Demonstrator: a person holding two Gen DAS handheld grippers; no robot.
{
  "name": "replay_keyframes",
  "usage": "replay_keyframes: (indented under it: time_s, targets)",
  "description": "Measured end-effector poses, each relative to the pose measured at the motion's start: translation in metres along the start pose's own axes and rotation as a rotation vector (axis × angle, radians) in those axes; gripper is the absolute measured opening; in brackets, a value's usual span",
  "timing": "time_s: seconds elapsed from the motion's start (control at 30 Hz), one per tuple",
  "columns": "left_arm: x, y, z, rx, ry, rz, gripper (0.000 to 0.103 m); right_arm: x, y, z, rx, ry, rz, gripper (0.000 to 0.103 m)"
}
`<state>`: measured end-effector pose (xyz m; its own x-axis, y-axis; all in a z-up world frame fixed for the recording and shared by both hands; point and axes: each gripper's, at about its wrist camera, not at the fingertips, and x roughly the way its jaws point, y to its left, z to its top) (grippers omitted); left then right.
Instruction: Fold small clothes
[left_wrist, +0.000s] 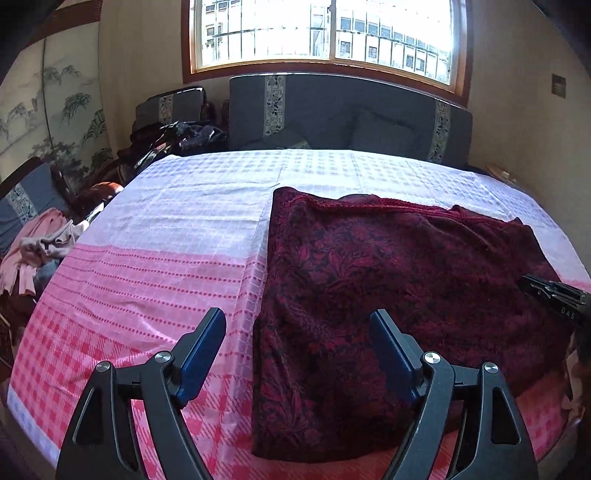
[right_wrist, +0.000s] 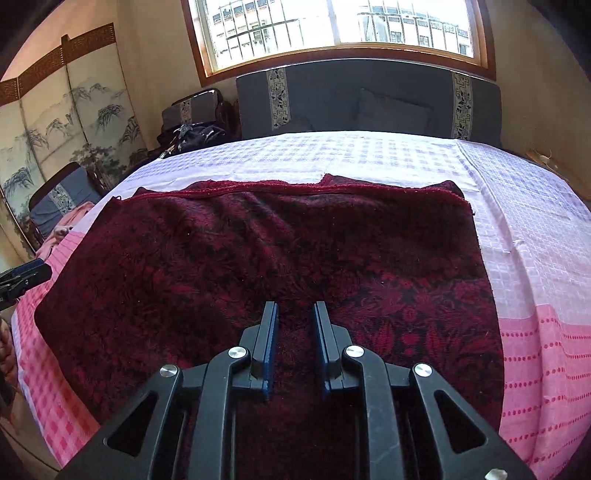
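Pink-and-white checked tablecloth (left_wrist: 166, 229) covers the table. Dark red floral garment (right_wrist: 258, 251) lies flat on it (doubled at the far edge), toward the right side. Left gripper (left_wrist: 297, 325) spread wide above the garment's left edge. Right gripper (right_wrist: 294, 314) over the garment, fingers narrowly parted, gripping nothing.

Left gripper (left_wrist: 297, 323) jaws wide; right gripper (right_wrist: 294, 314) jaws narrowly parted.

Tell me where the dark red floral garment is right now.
The dark red floral garment lies flat on the pink checked cloth, right of centre in the left wrist view, and directly under the right gripper.
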<state>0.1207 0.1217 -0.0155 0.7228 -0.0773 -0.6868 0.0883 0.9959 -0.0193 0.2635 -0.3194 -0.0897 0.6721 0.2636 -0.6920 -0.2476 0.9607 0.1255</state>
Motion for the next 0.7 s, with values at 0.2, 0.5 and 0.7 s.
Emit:
replay_keyframes:
  time_s: [0.2,0.5,0.7]
  targets:
    - [0.009,-0.006,0.004,0.03,0.003,0.009,0.083,0.006,0.007,0.0,-0.028,0.03,0.007,0.032]
    - [0.017,-0.004,0.008,0.051,0.003,0.046,0.086,0.02,0.047,-0.004,-0.222,0.109,-0.001,0.099]
    - [0.028,0.011,0.012,0.046,0.029,-0.02,0.086,0.019,0.042,-0.003,-0.204,0.103,0.021,0.1]
